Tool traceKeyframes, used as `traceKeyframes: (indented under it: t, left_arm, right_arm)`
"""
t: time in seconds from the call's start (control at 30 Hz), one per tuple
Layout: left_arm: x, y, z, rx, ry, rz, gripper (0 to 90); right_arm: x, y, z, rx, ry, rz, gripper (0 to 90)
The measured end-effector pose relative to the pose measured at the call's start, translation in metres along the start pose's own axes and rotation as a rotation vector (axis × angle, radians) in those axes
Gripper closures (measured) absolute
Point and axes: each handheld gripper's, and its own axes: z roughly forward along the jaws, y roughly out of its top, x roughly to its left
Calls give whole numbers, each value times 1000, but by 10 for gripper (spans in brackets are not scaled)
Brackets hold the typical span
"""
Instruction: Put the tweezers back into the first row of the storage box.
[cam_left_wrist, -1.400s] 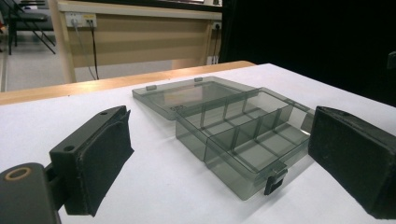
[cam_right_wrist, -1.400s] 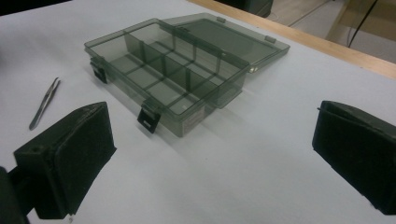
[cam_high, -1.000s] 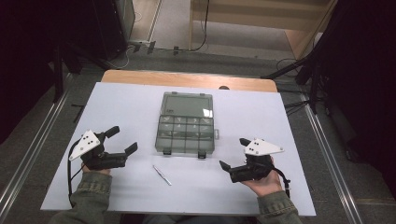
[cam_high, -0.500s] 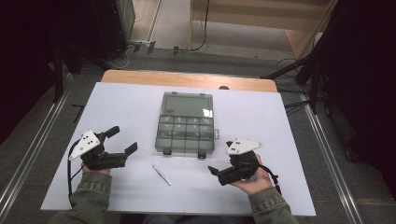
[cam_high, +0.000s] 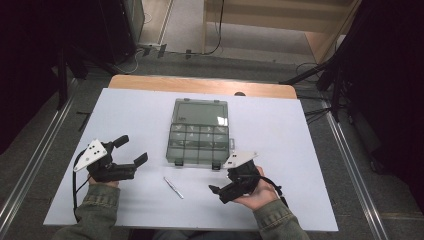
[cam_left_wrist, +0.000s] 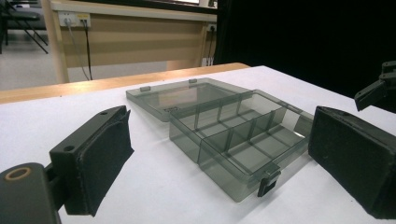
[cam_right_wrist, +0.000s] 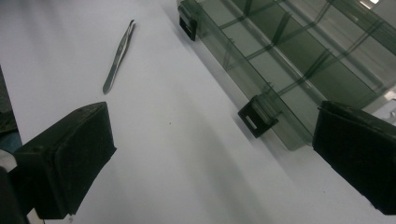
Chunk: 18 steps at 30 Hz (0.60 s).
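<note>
Two claws sit low over my white worktop (cam_high: 310, 150), one at each near corner of the work area, and both stand wide open with nothing between their pads. My left claw (cam_high: 131, 150) rests at the near left, pointing right and a little away from me toward the grey see-through box (cam_high: 200, 142); in the left claw view its pads (cam_left_wrist: 105, 154) frame that box, lid laid flat on the far side and the divided tray on the near side. My right claw (cam_high: 216, 191) hovers at the near right, just beside the box's near right corner, with its jaws aimed left. Between the two claws, near the front edge of the box but apart from it, lie the small metal tweezers (cam_high: 173, 187), flat on the worktop and slanted. In the right claw view the tweezers (cam_right_wrist: 119, 56) lie ahead of the jaws, off to the left, while the box's front wall and its two black latches (cam_right_wrist: 258, 116) run along the right.
</note>
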Motion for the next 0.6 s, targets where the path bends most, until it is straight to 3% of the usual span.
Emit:
traceKeyframes:
  t: [0.6]
  left_arm:
    - [1,0,-1,1,3,-3,57]
  right_arm:
    - [24,27,33,134,90,-70,0]
